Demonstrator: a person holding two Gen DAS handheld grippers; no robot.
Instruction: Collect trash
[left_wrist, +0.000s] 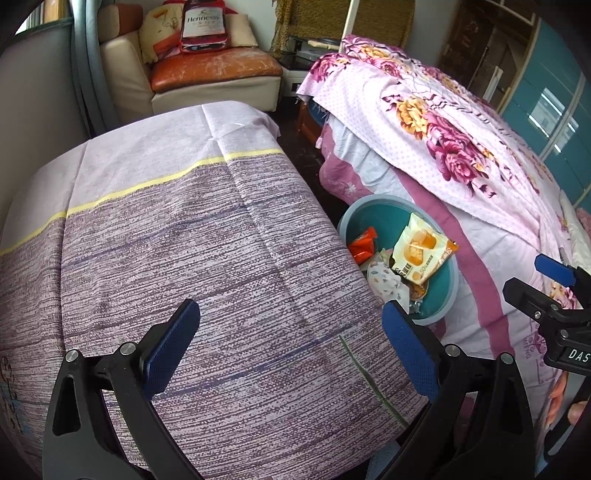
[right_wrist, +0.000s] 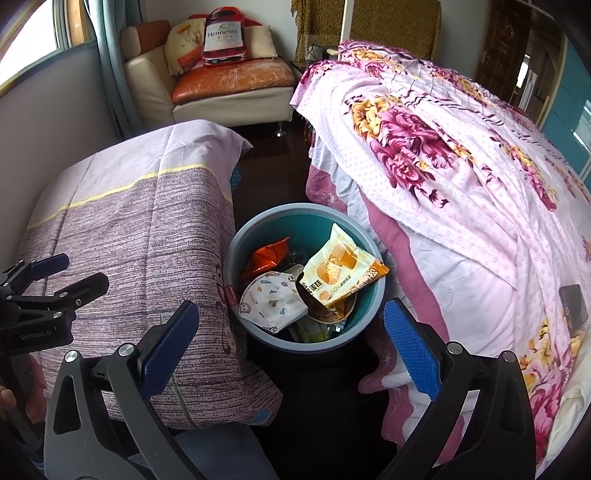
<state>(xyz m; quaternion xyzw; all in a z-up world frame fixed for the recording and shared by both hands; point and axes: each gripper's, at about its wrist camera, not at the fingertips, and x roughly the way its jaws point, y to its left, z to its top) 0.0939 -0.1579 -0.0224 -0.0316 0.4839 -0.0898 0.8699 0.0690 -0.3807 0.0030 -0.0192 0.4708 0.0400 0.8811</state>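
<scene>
right wrist | right gripper (right_wrist: 291, 354) wide, empty | left gripper (left_wrist: 291, 354) wide, empty | risk: yellow wrapper (right_wrist: 341, 267), bin (right_wrist: 236, 240) rim at 2 o'clock, could slide out

Bin (right_wrist: 236, 251) on floor between table (right_wrist: 147, 236) at left, bed (right_wrist: 461, 192) at right; wrappers (right_wrist: 340, 273), mask (right_wrist: 273, 301) inside.

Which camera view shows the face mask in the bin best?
The right wrist view: the mask lies almost whole in the bin, with nothing across it. In the left wrist view the table edge hides part of the mask, and part of the bin too.
</scene>
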